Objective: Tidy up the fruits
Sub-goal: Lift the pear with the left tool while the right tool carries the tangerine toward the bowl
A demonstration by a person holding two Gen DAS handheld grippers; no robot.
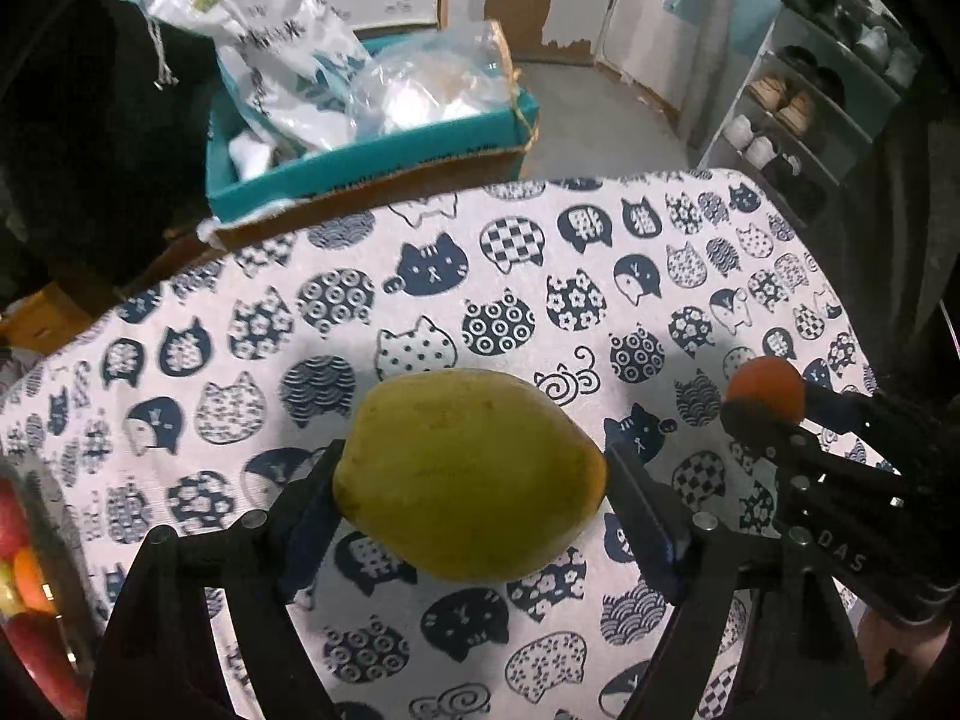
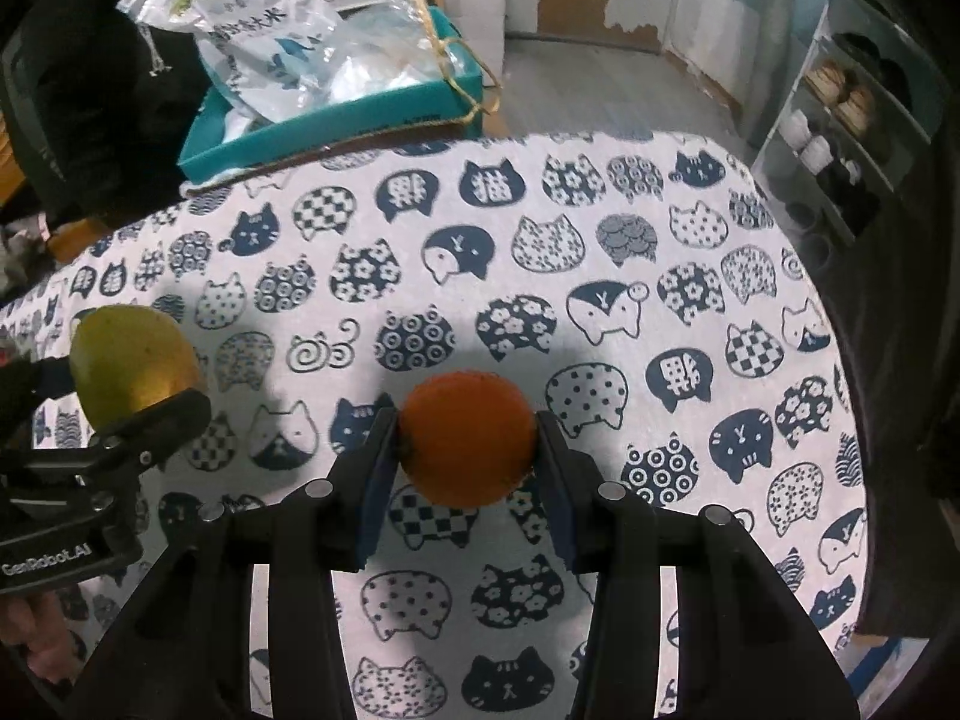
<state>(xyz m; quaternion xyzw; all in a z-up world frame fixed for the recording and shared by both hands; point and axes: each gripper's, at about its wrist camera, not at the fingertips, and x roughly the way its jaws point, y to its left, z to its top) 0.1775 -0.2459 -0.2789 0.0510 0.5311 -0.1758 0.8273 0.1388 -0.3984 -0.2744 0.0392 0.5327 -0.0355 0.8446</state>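
My left gripper point(image 1: 471, 474) is shut on a large yellow-green mango point(image 1: 468, 474) and holds it above the cat-print tablecloth point(image 1: 540, 276). My right gripper point(image 2: 468, 438) is shut on an orange point(image 2: 468, 438), also held above the cloth. In the left wrist view the orange point(image 1: 765, 387) and the right gripper show at the right edge. In the right wrist view the mango point(image 2: 132, 360) and the left gripper show at the left edge. A container with red and orange fruit point(image 1: 24, 588) sits at the far left edge of the left wrist view.
A teal box point(image 1: 366, 162) with plastic bags point(image 1: 270, 54) stands beyond the table's far edge; it also shows in the right wrist view point(image 2: 336, 126). A shoe rack point(image 1: 816, 96) stands at the right. The table's right edge drops off near a dark cloth.
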